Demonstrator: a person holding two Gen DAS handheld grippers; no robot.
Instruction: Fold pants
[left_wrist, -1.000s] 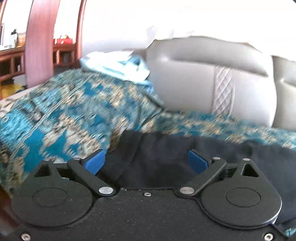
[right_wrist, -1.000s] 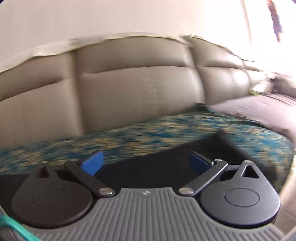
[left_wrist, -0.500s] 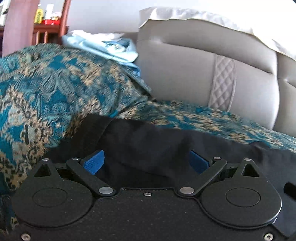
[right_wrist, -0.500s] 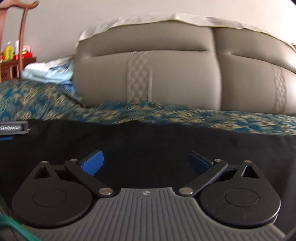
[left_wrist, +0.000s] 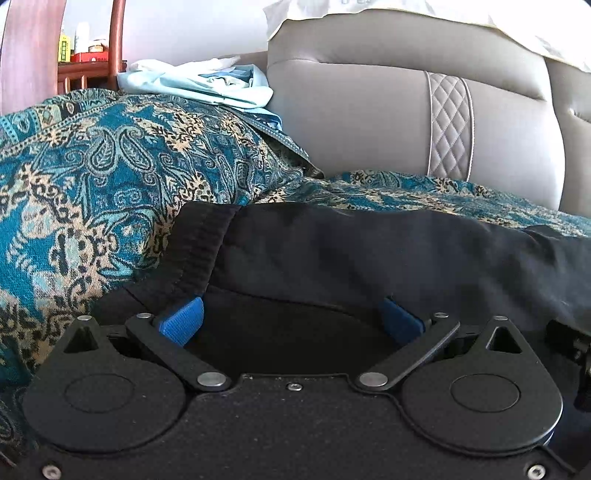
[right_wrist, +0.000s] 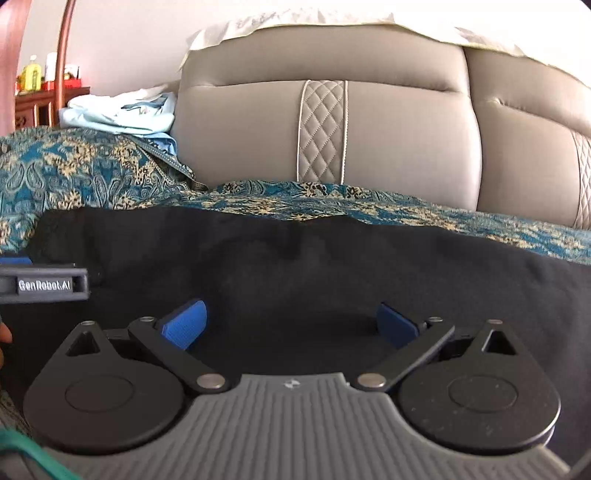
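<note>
Pants (left_wrist: 369, 254) flat under both my hand-held grippers, left (left_wrist: 291, 319) & right (right_wrist: 291, 325), jaws spread wide, nothing gripped.
Black matte fabric, ribbed waistband (left_wrist: 199, 243) w/ teal paisley throw (left_wrist: 92, 166) beneath.

Your left gripper (left_wrist: 291, 319) sits low and level, pointing toward the far side, its blue fingers (left_wrist: 180, 320) spread wide apart with nothing between them. Your right gripper (right_wrist: 291, 323) is posed the same way, its fingers (right_wrist: 184, 325) parted just as wide and empty. From the right wrist view, your left gripper shows at the left edge, close beside the right one.
</note>
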